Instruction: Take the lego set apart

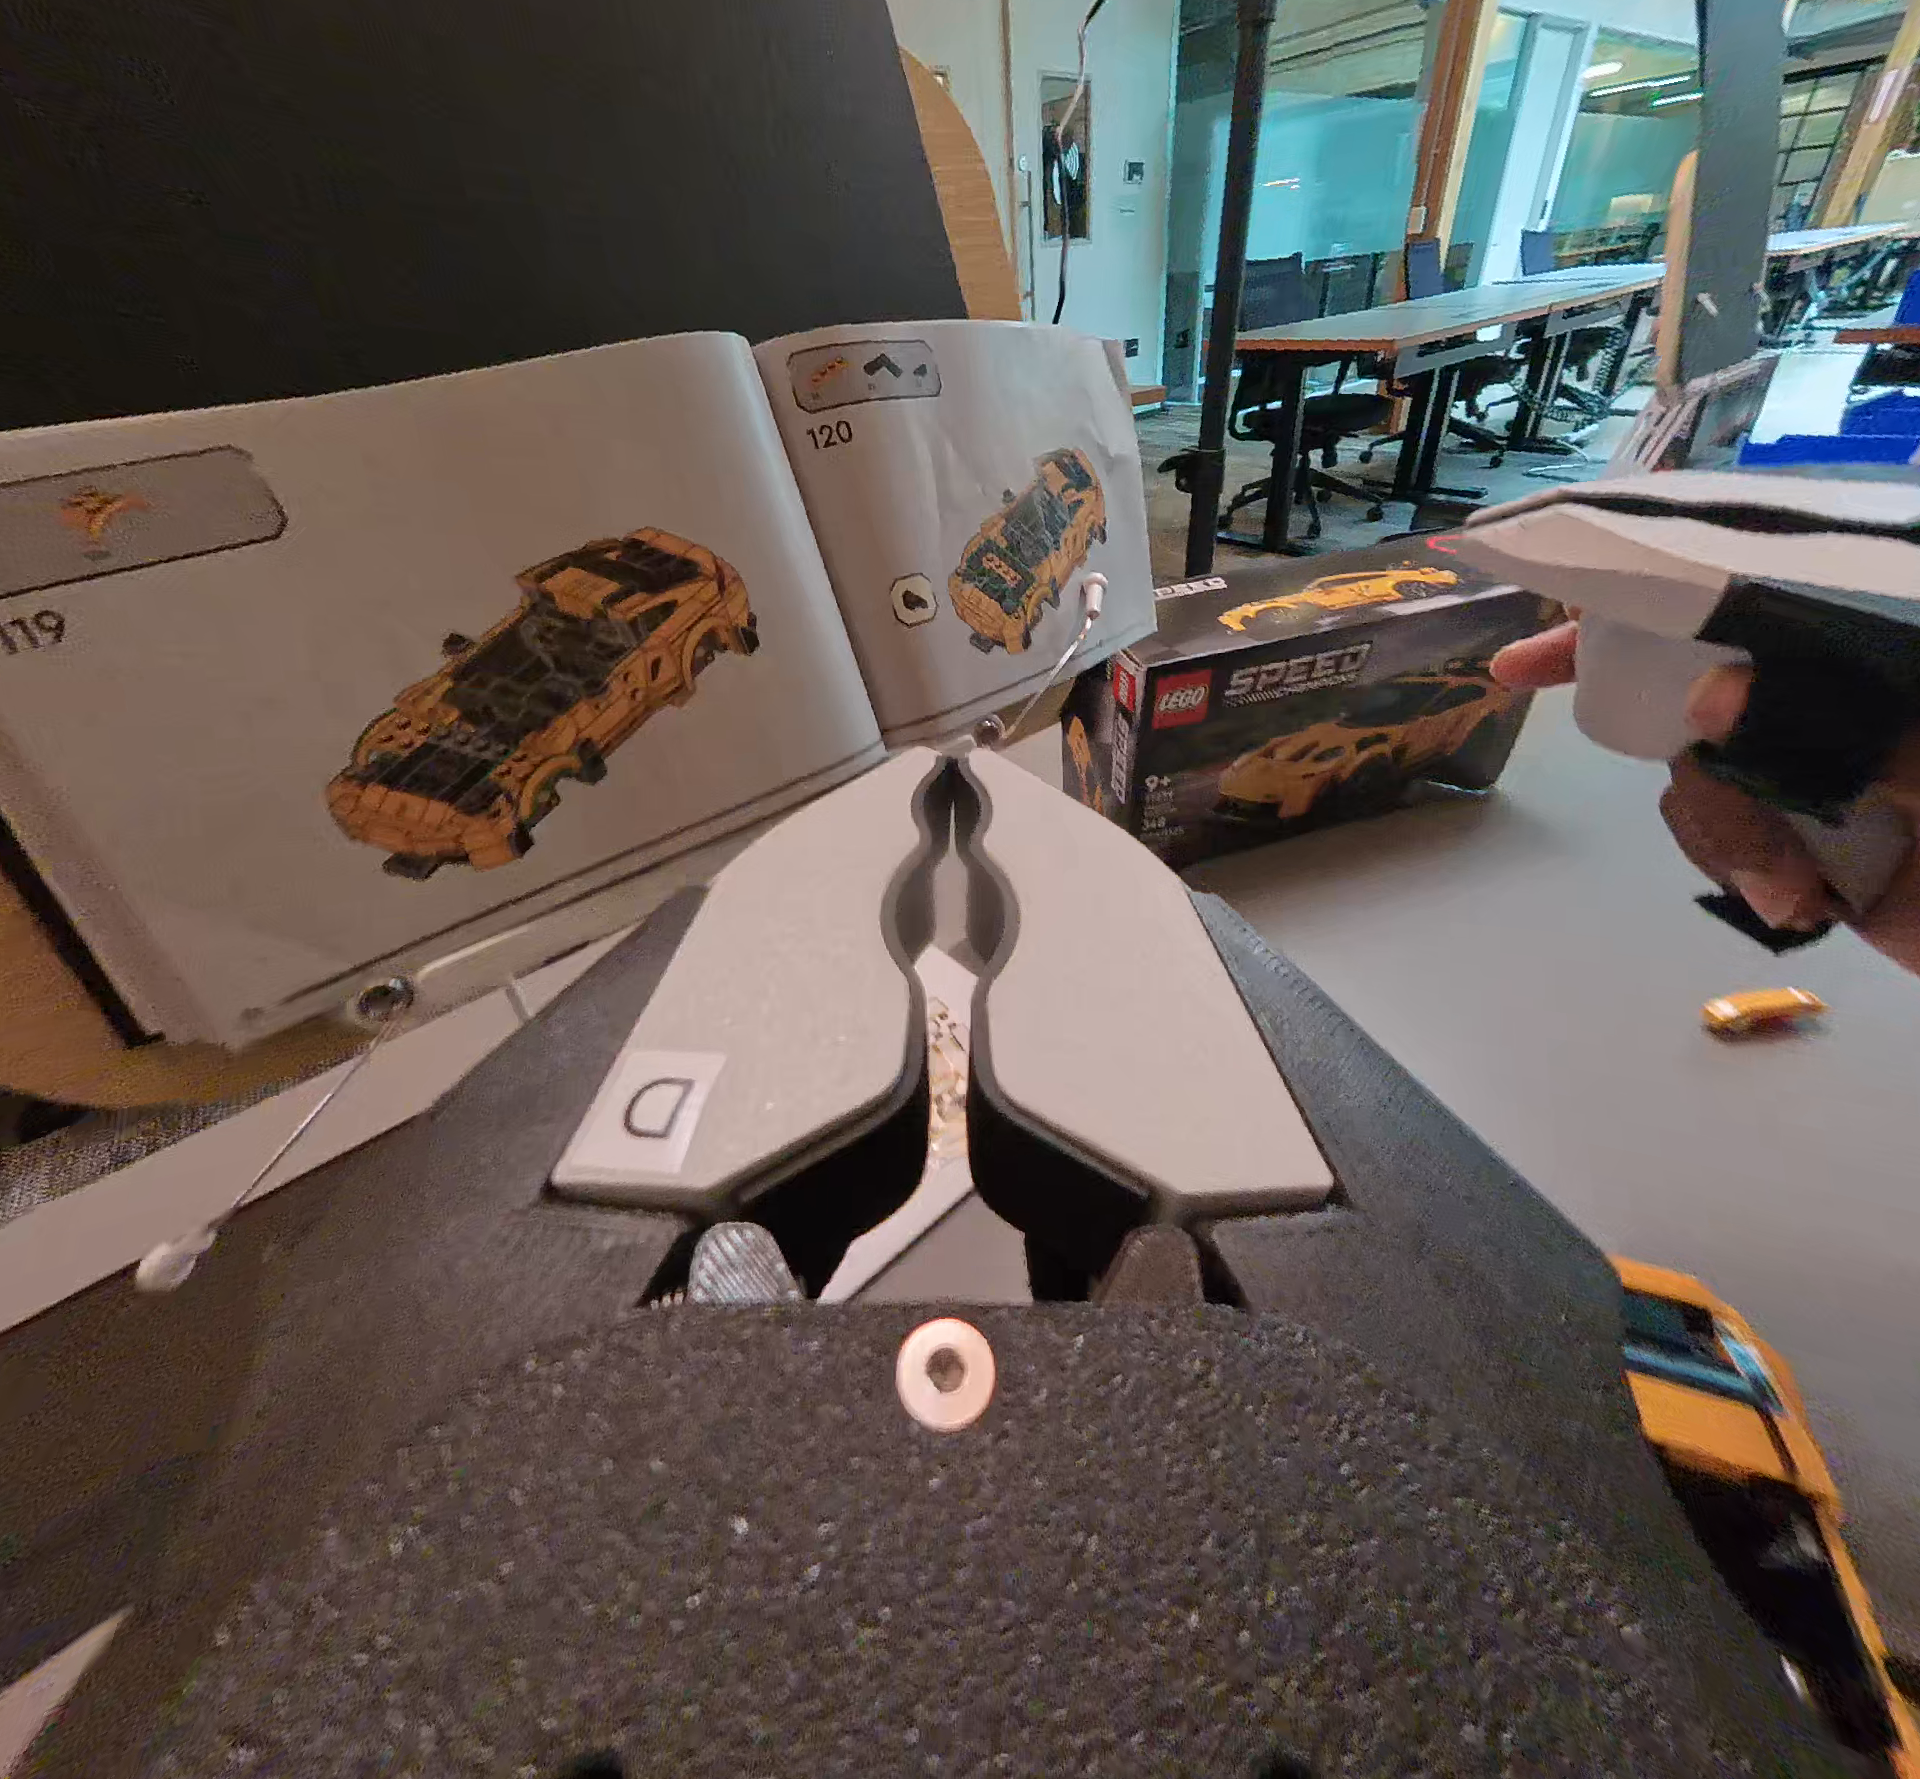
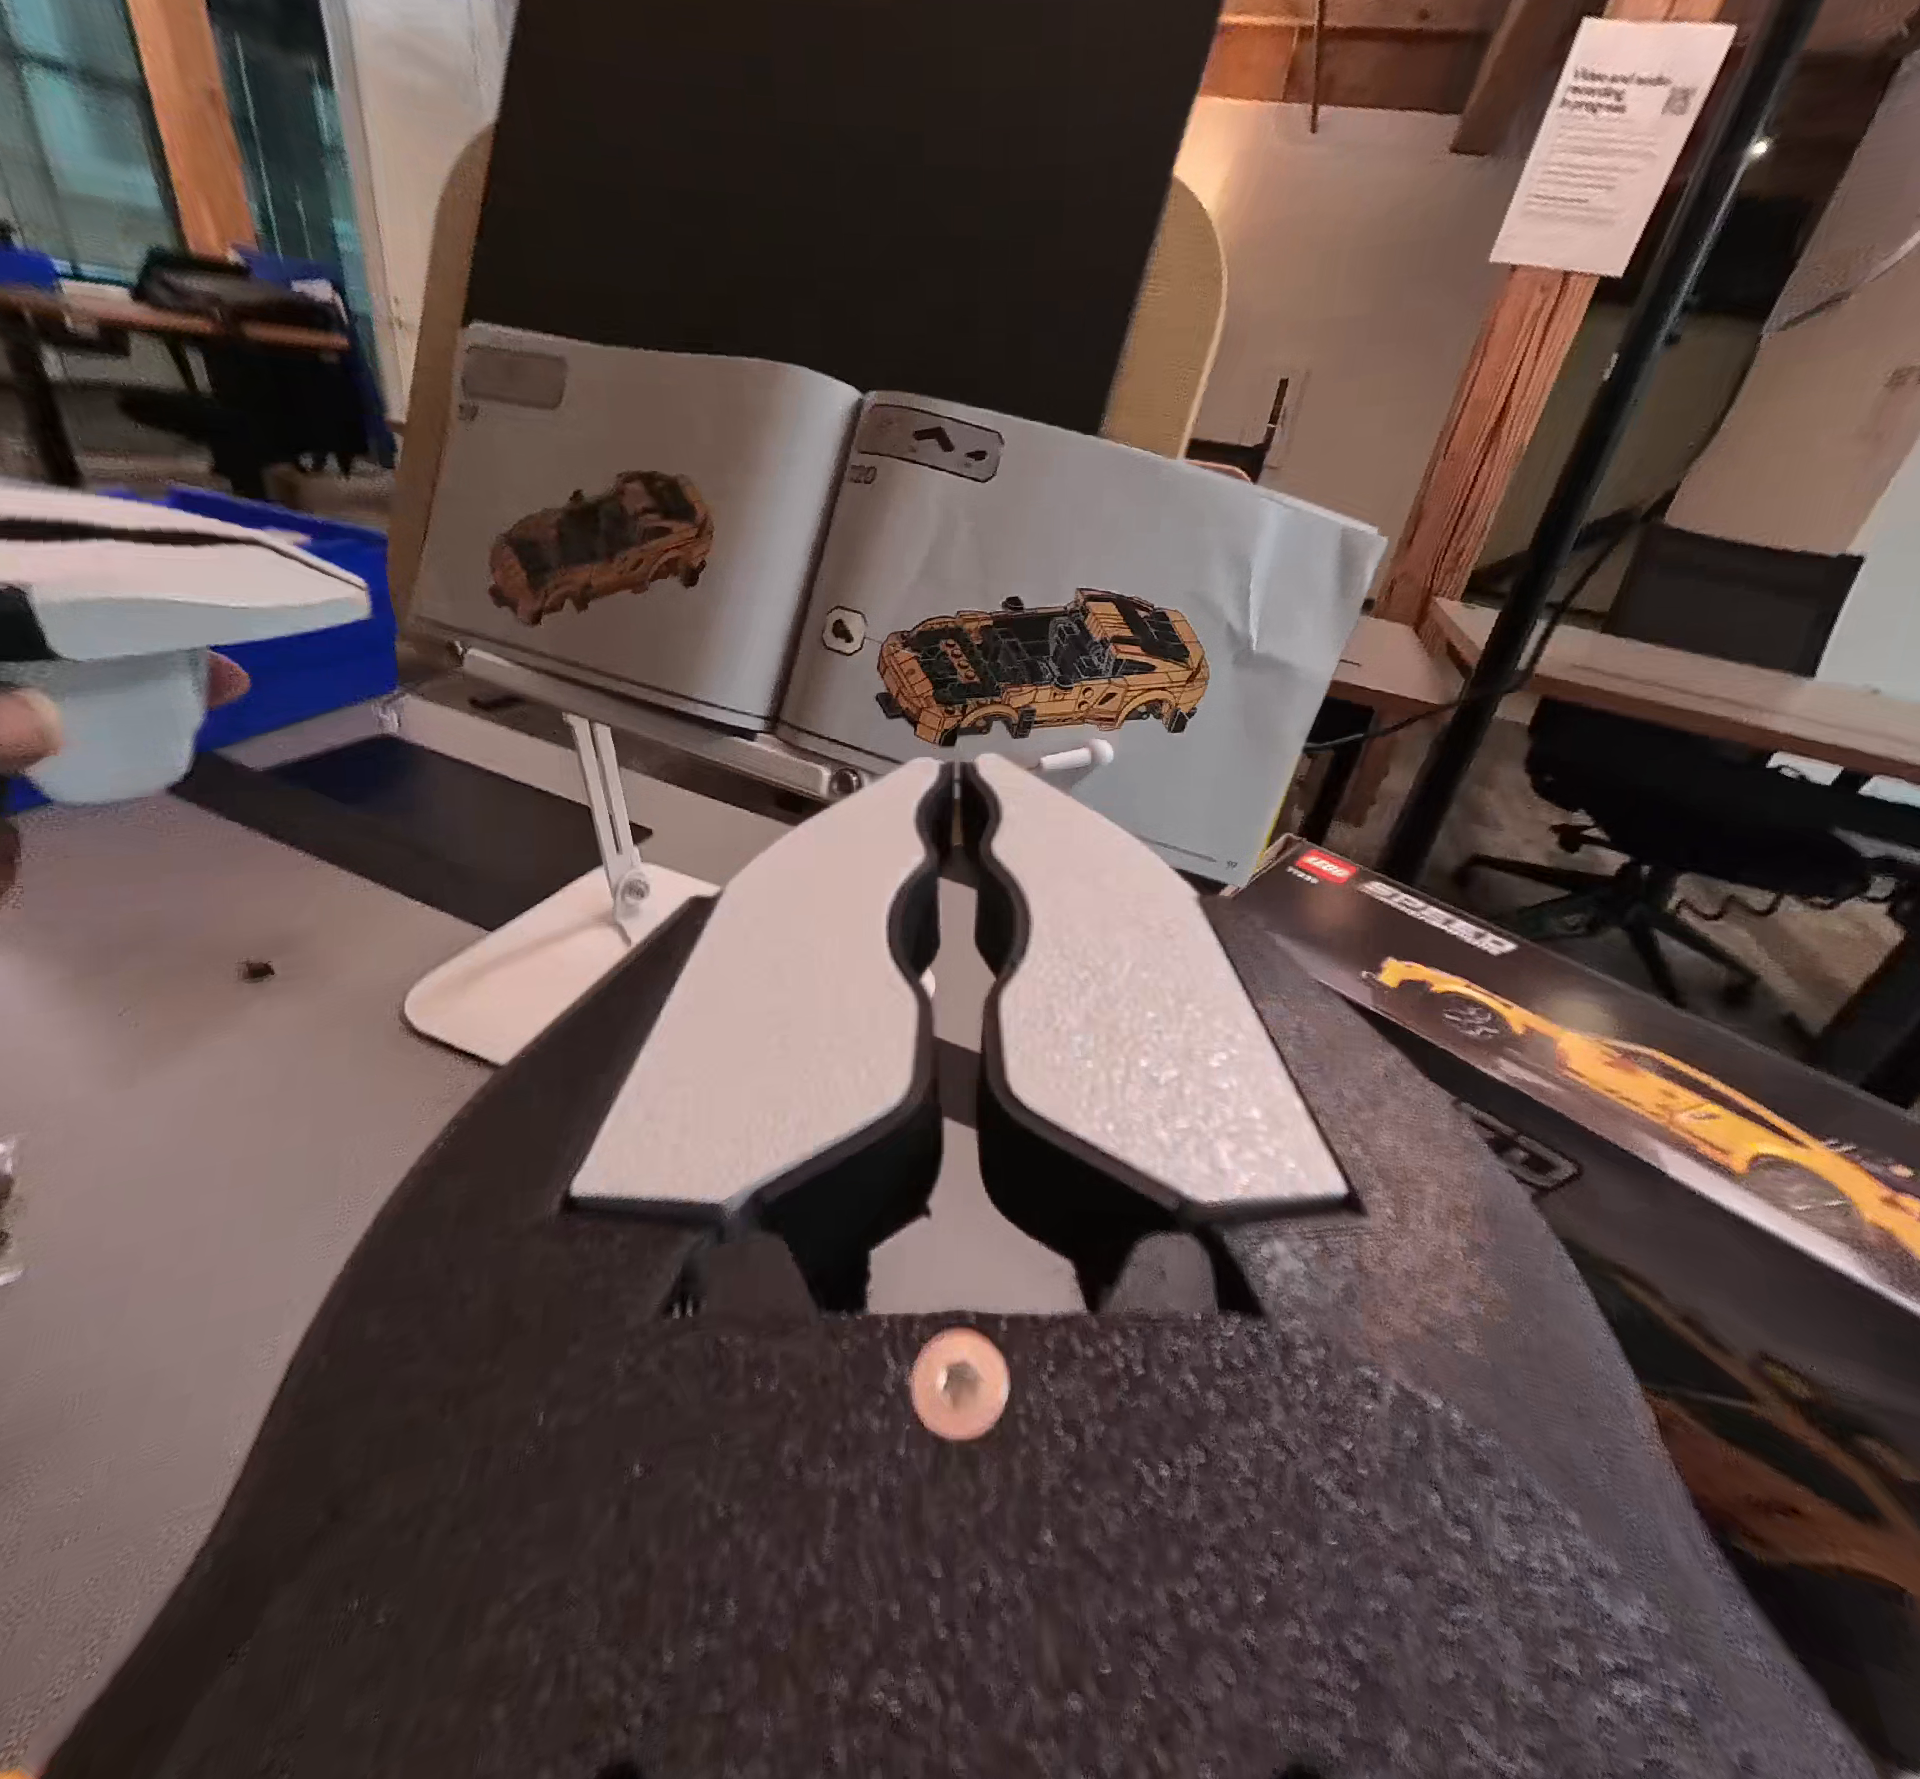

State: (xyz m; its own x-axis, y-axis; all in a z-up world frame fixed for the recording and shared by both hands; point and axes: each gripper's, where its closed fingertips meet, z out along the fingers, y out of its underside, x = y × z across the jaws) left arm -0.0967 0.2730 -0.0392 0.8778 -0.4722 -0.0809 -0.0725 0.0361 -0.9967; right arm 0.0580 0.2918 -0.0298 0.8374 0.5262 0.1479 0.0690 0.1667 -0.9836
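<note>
The yellow and black lego car [image 1: 1756,1480] lies on the grey table at the lower right of the left wrist view, partly behind my gripper's body. A small loose yellow piece [image 1: 1761,1009] lies on the table beyond it. My left gripper [image 1: 951,773] is shut and empty, raised in front of the instruction booklet [image 1: 499,669]. My right gripper [image 2: 954,779] is shut and empty, also held up facing the booklet [image 2: 935,586]. The right gripper shows in the left wrist view [image 1: 1683,566], held by a hand. The car is out of the right wrist view.
The open booklet rests on a white stand [image 2: 540,981] before a black panel. The lego box [image 1: 1309,711] lies on the table to the right, also in the right wrist view [image 2: 1621,1085]. A small dark bit [image 2: 255,971] lies on the table. Blue bins and office desks stand behind. To the small loose yellow piece [image 1: 1761,1009]: right tips about 30 centimeters, left tips about 40 centimeters.
</note>
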